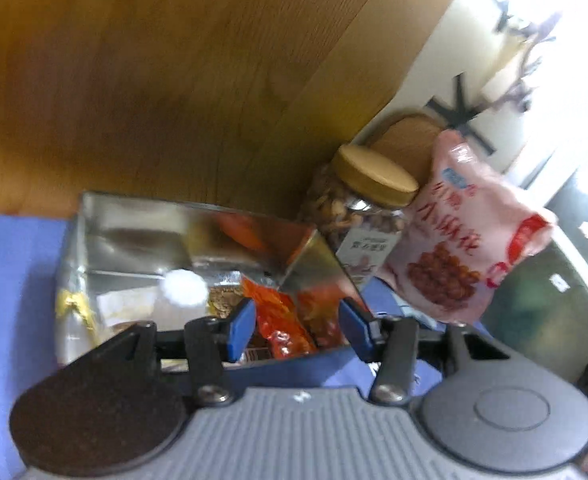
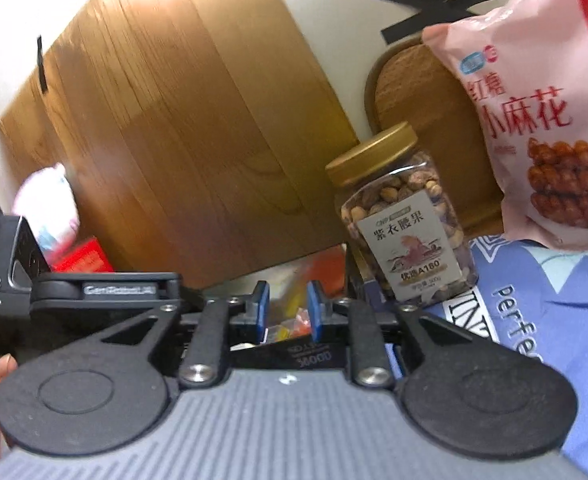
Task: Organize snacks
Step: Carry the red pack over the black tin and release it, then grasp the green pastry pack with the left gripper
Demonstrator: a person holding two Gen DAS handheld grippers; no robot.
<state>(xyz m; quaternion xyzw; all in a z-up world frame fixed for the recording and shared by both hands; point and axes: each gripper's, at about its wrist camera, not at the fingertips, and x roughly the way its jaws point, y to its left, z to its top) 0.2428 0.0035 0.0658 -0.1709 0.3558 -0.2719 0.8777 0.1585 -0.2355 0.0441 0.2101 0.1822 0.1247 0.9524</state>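
A shiny metal tin (image 1: 106, 216) stands open on the blue cloth (image 1: 10, 264) and holds an orange snack packet (image 1: 278, 312) and a white-capped bottle (image 1: 184, 288). My left gripper (image 1: 295, 330) is open and empty, just above the tin's near edge. A nut jar with a gold lid (image 1: 357, 208) (image 2: 405, 220) stands right of the tin. A pink twisted-dough snack bag (image 1: 461, 236) (image 2: 541, 120) stands beside the jar. My right gripper (image 2: 288, 312) is open by a narrow gap and empty, with colourful snacks (image 2: 294, 320) beyond it.
A wooden board (image 2: 182, 128) leans behind the tin and jar. A round wooden tray (image 2: 413, 92) stands behind the jar. The other gripper's body (image 2: 54, 288) lies to the left in the right wrist view, with a red box (image 2: 82, 260) behind it.
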